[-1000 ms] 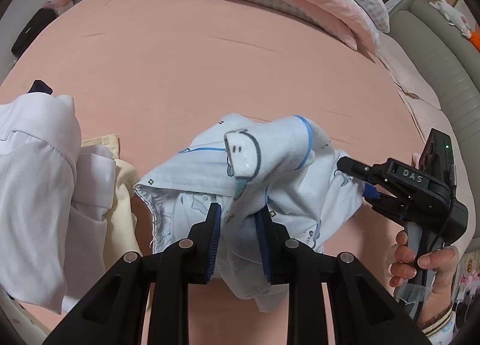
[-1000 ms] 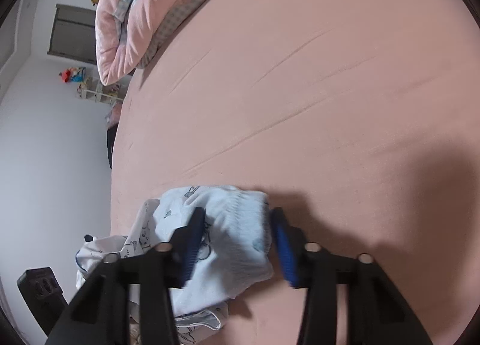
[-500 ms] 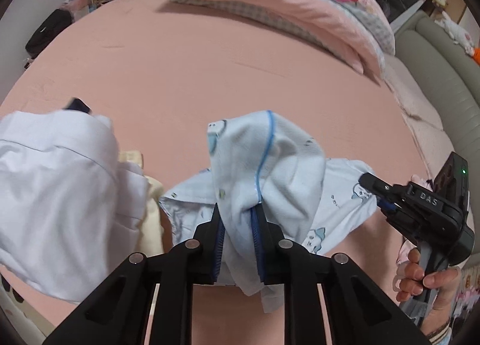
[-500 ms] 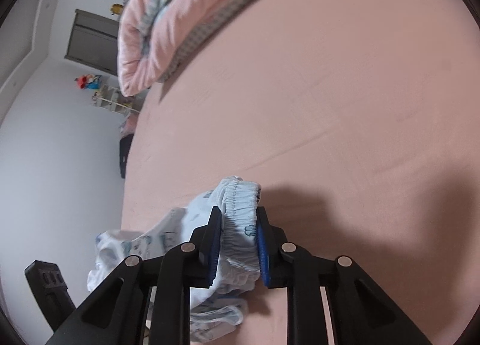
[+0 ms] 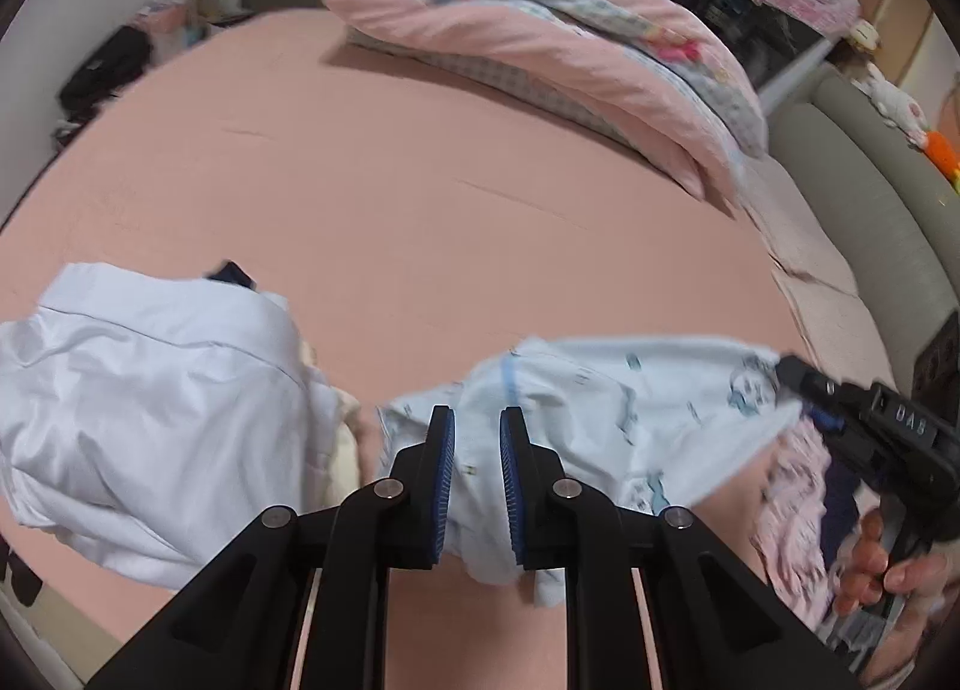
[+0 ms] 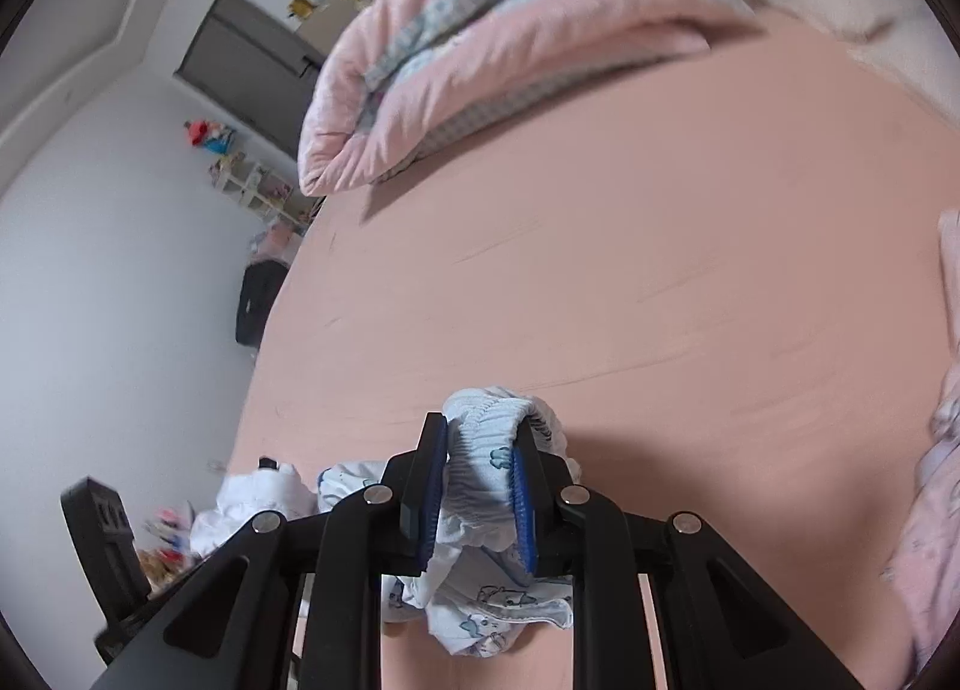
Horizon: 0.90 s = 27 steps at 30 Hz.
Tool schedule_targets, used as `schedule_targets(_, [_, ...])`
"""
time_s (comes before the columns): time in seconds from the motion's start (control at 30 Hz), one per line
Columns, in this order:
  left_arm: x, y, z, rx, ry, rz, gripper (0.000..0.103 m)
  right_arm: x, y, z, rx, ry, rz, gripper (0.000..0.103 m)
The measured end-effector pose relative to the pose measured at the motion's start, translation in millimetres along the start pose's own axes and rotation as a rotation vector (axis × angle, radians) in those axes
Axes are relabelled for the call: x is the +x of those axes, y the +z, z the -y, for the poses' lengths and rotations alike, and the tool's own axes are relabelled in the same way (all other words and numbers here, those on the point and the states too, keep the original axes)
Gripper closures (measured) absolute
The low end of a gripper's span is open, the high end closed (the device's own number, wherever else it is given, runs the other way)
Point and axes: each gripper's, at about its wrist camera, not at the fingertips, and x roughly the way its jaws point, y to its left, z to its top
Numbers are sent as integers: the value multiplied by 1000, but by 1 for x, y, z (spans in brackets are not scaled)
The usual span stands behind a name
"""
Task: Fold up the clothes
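Both claws pinch the pale blue printed garment [image 5: 630, 408]: left gripper [image 5: 477, 474] clamps one bunched end, right gripper [image 6: 480, 486] clamps the elastic waistband. Cloth stretches between them above the pink bedsheet [image 5: 420, 198]; a white shirt [image 5: 150, 402] lies left.

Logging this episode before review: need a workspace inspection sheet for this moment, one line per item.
Surface: pink bed sheet, a few creases.
Job's things: light blue printed garment, stretched between both tools; white shirt lies crumpled at left over a cream garment.
Clutter: folded pink quilt at the far end; pink patterned cloth at right.
Grippers: left tool shut on the blue garment; right tool shut on its elastic waistband, held by a hand. Both have just been closing.
Cables: nothing seen.
Surroundings: grey padded bed frame, white wall, shelf with toys.
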Motion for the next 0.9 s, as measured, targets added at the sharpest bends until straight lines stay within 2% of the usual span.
schedule_targets(0.07, [5,-4,4,8,-15,-34,88,-8,0,-8,-14,15,8,84])
schedule_targets(0.13, [12,-8,6,15,-30,-73,77,-14,3,-17,-18,39,19,84])
schedule_targets(0.2, [18,-14,4,-2,-52,-81,21,-21,5,-25,-27,52,34,84])
schedule_targets(0.23, [22,-17,3,-16,-66,-83,16,-26,6,-28,-38,56,39,84])
schedule_targets(0.27, [28,-19,1,-44,-79,-86,16,-30,9,-33,-57,56,41,84])
schedule_targets(0.37, [45,-23,-2,-111,-95,-118,16,-28,14,-43,-111,-39,18,84])
schedule_targets(0.5, [51,-27,0,-129,-59,-123,16,-19,10,-26,-65,-57,-15,84])
schedule_targets(0.63, [53,-28,1,-154,-79,-127,16,-11,4,-6,-24,-87,-43,84])
schedule_targets(0.77, [63,-24,3,-160,-60,-123,16,3,-2,20,34,-136,-90,84])
schedule_targets(0.8, [67,-24,3,-159,-57,-127,16,6,-4,26,47,-154,-102,76])
schedule_targets(0.83, [70,-24,4,-160,-57,-133,16,10,-5,32,60,-171,-113,54])
schedule_targets(0.87, [72,-24,4,-163,-53,-133,16,13,-6,39,79,-183,-117,45])
schedule_targets(0.9, [75,-24,5,-166,-50,-134,16,17,-7,45,99,-193,-122,41])
